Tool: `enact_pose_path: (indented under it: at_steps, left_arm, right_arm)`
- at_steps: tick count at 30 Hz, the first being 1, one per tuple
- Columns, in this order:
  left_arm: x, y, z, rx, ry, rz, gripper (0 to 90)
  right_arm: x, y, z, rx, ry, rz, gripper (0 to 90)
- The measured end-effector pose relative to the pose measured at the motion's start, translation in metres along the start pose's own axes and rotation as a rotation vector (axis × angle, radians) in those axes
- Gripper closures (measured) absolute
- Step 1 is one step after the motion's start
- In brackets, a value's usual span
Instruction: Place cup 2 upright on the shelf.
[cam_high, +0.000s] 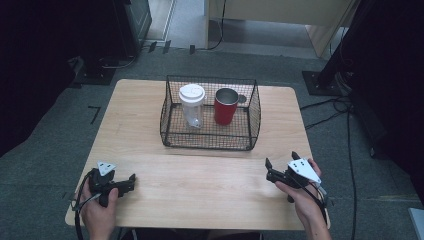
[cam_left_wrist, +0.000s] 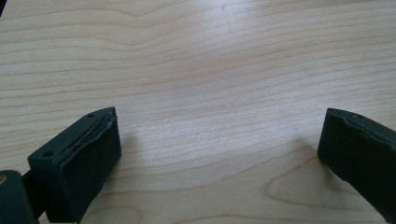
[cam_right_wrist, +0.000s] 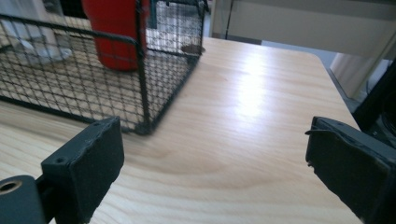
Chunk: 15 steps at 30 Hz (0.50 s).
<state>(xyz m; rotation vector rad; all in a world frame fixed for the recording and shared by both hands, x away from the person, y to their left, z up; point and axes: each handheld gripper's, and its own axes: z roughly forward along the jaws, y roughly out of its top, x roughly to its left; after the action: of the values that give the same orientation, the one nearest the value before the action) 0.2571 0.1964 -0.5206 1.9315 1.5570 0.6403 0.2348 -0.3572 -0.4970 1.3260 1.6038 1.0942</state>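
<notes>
Overhead, the wooden worktop (cam_high: 150, 125) carries a black wire basket (cam_high: 210, 142) holding a white-lidded clear cup (cam_high: 192, 105) beside a red tumbler (cam_high: 226, 106). Closer, the left tool (cam_left_wrist: 219, 140) gapes wide over bare wood; the right tool (cam_right_wrist: 215, 158), equally wide, faces the basket's corner.

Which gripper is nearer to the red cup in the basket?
Right. The right gripper sits at the table's near edge, just right of the red cup. The left gripper rests at the near left corner, farther from the cup, beyond the wire basket.
</notes>
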Motion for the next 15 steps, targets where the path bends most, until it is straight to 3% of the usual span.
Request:
enact_pose_path:
  at_steps: [15]
  left_arm:
    - [0.000,0.000,0.000,0.000,0.000,0.000,0.0]
  right_arm:
    - [-0.033,-0.032,-0.015,0.077,-0.077,0.020,4.3]
